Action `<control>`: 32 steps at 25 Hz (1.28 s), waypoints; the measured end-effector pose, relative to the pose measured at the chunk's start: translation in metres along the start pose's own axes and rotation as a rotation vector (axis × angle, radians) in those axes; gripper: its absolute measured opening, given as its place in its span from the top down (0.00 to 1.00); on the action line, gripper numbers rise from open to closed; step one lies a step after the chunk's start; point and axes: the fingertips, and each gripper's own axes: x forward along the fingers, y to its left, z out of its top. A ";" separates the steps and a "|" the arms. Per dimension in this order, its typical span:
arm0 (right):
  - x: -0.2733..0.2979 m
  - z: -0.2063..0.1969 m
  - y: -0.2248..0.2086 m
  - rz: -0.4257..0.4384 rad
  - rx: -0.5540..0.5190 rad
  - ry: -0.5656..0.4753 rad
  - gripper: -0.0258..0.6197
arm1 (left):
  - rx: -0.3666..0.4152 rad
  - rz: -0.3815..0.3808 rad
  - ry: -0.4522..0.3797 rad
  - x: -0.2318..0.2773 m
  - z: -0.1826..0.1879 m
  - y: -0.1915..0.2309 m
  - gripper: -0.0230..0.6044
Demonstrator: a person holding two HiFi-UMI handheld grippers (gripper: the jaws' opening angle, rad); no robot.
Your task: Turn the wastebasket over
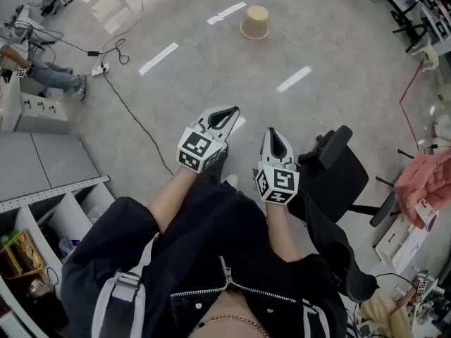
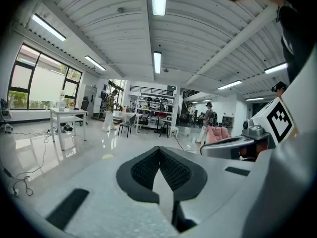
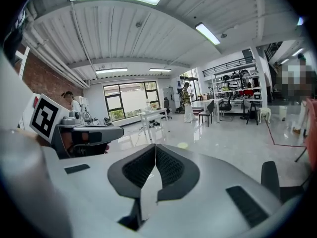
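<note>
The room is a large workshop with a glossy grey floor that reflects the ceiling lamps as bright stripes. The wastebasket, light tan, stands on this floor at the far side of the head view, well apart from both grippers; its top end looks narrower than the end on the floor, and I cannot tell from here whether its mouth is up or down. A wide stretch of floor lies between it and the person. The edges of this stretch are busier: a black cable runs across the floor on the left, where another person sits near the wall, and a grey shelf unit stands close at the lower left. On the right a black office chair is just beside the right arm, and further right are a thin red line and a pink cloth. Both forearms reach forward from the body, side by side. The left gripper and the right gripper are near each other but do not touch, and they point ahead toward the wastebasket, a little downward. In each gripper view the two dark pads meet at the tip, so both pairs of jaws are closed together with nothing between them.
</note>
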 end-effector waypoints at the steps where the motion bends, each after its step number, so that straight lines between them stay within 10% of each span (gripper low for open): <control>1: 0.010 0.004 -0.002 -0.002 -0.004 0.004 0.94 | -0.003 -0.002 -0.001 0.007 0.002 0.009 0.96; 18: 0.211 0.099 -0.006 -0.029 -0.035 0.001 0.94 | -0.012 -0.043 -0.050 0.116 0.073 0.192 0.96; 32: 0.294 0.111 -0.055 -0.005 0.014 0.037 0.94 | -0.026 -0.021 -0.002 0.199 0.078 0.243 0.96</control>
